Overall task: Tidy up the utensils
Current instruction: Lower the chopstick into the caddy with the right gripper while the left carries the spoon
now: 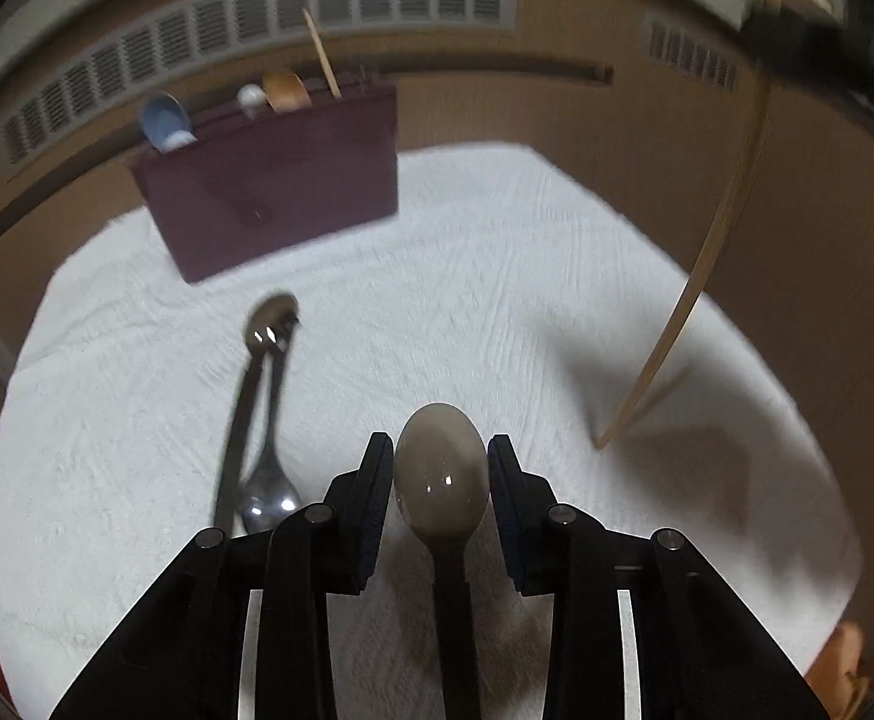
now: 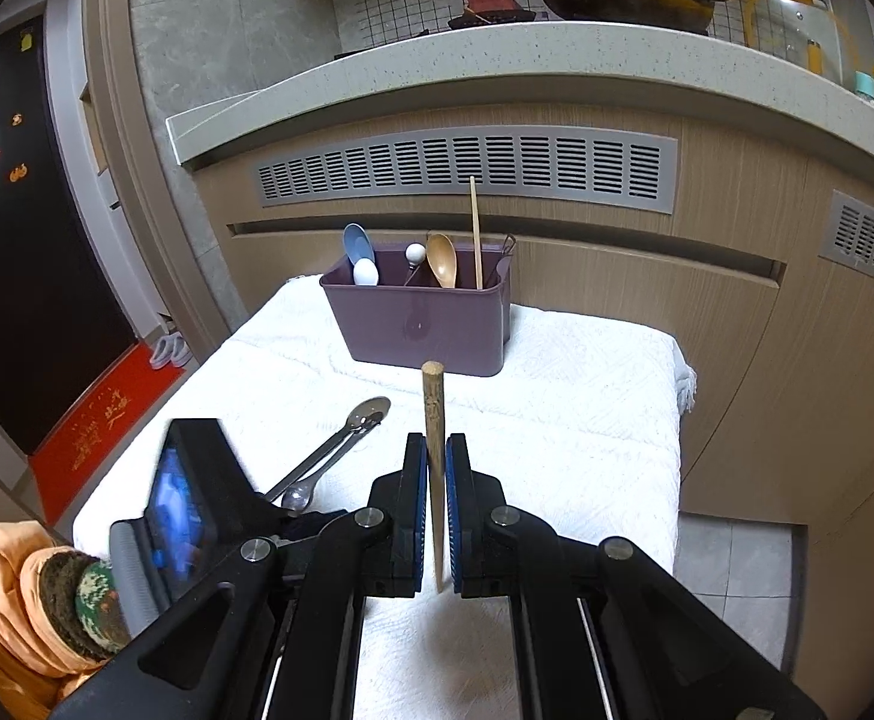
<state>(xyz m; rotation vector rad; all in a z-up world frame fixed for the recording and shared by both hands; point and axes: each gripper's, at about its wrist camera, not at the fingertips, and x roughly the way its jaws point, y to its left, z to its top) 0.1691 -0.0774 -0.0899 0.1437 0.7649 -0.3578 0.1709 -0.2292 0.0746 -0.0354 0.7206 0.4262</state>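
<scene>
Nearest the left edge of the white towel [image 1: 496, 276], a steel spoon and fork [image 1: 266, 402] lie crossed together, waiting their turn. Just to their right, the left gripper [image 1: 440, 450] straddles a grey-brown spoon [image 1: 440, 471] lying bowl-forward on the towel near its front edge; the jaws stand part spread, and the pads look a sliver short of the bowl, though blur makes that hard to swear to. Better to slide back and close on the handle than on the rounded bowl, which would likely squirt out; then lift cleanly before turning toward the purple utensil caddy [image 2: 419, 324] at the towel's far edge. Farther right, the right gripper [image 2: 435, 450] is pinched tight on a wooden chopstick [image 2: 434, 420], thick end up. It belongs beside the lone chopstick [image 2: 475, 234] in the caddy's right compartment, so keep it near upright and lower it past the rim before letting go.
</scene>
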